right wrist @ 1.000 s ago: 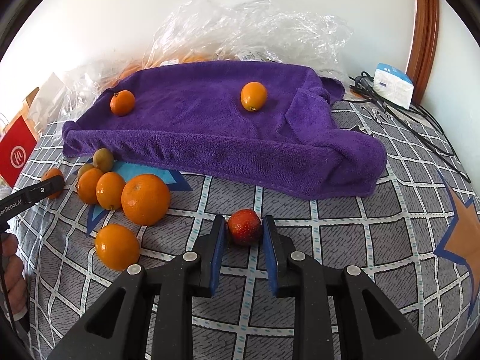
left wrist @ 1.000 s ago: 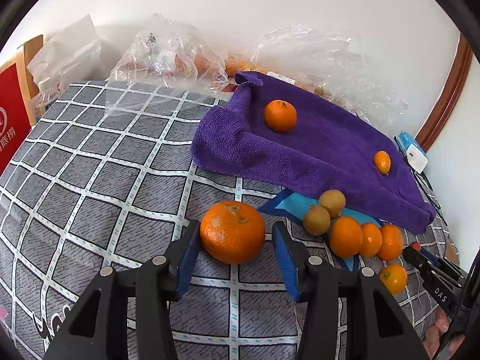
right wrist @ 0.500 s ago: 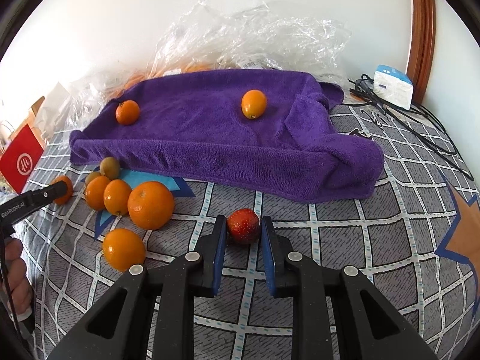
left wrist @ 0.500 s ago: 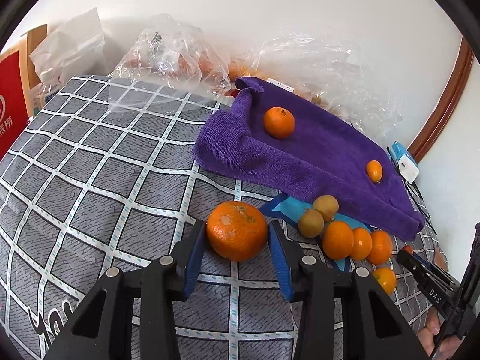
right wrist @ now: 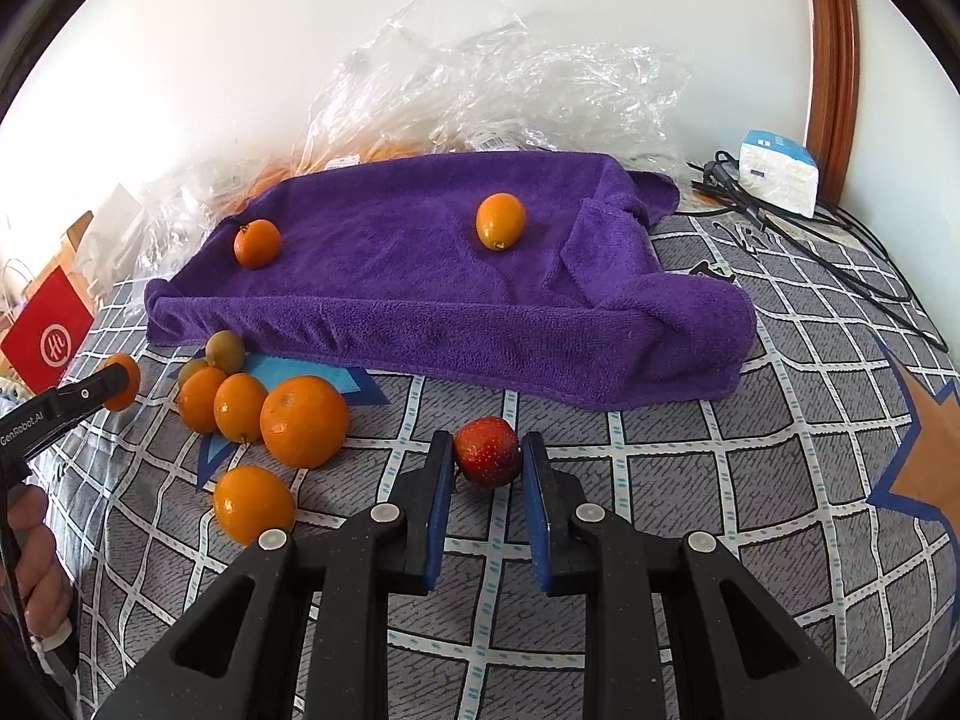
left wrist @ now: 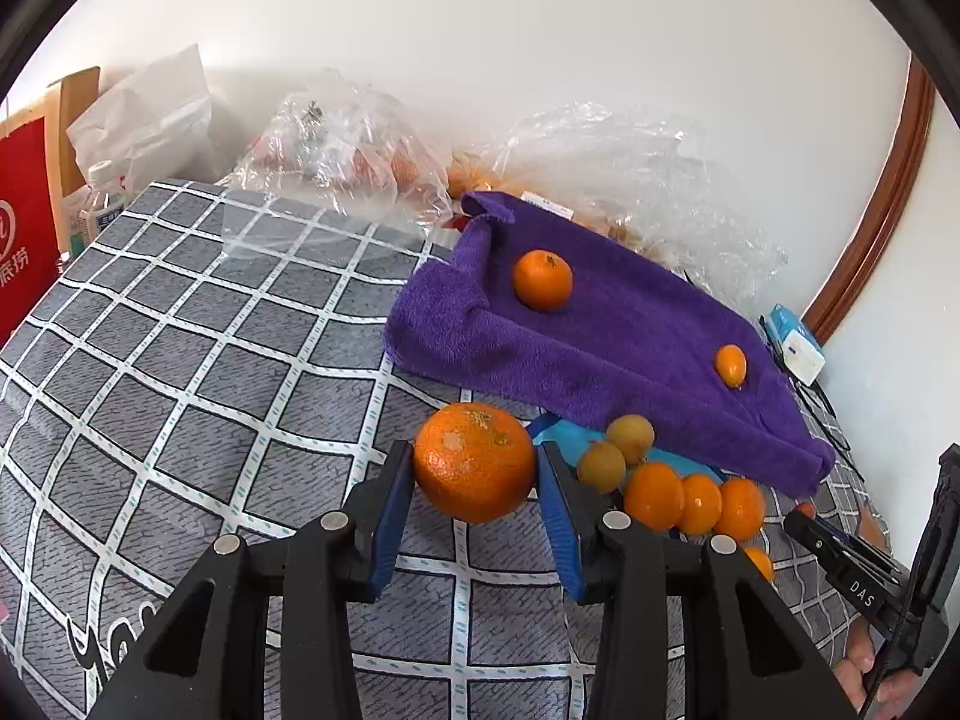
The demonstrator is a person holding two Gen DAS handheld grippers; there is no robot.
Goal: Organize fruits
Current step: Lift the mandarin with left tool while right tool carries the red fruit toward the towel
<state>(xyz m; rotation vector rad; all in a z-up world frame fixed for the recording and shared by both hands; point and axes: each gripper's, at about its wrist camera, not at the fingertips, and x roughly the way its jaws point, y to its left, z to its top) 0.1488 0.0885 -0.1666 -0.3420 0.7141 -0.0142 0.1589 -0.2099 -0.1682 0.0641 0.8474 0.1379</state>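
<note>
The left claw [left wrist: 474, 480] pinched the large orange [left wrist: 474, 461] between its blue pads, at the near edge of the purple towel [left wrist: 600, 336] on the checked bedspread [left wrist: 180, 372]. The right claw [right wrist: 483, 468] was pressed onto the small red fruit [right wrist: 486, 451], which sat low over the bedspread just in front of the towel; whether it touched the cloth could not be told.

Two fruits lay on the towel: a mandarin [left wrist: 542, 279] and an oval kumquat [left wrist: 730, 365]. Beside the towel's front edge was a cluster: two brownish-green fruits [right wrist: 225, 351], two small oranges [right wrist: 240, 407], and a second big orange [right wrist: 304, 421], touching one another, with one more orange [right wrist: 253, 504] lying apart, nearer the camera. That made six loose fruits there in the right wrist view.

Readable writing: "DAS" on the right claw's body [left wrist: 864, 594] in the left wrist view, "GenRobot.AI" on the left claw's arm [right wrist: 24, 426] in the right wrist view, and Chinese characters on a red bag [left wrist: 21, 234].

Only the left view showed a capped bottle [left wrist: 102, 204] and a white bag [left wrist: 150, 114] by the wall. Only the right view showed black cables [right wrist: 810, 252] and an orange star print [right wrist: 924, 456]. Both showed a white-and-blue box [right wrist: 780, 171] and crumpled clear plastic bags [right wrist: 510, 90].
</note>
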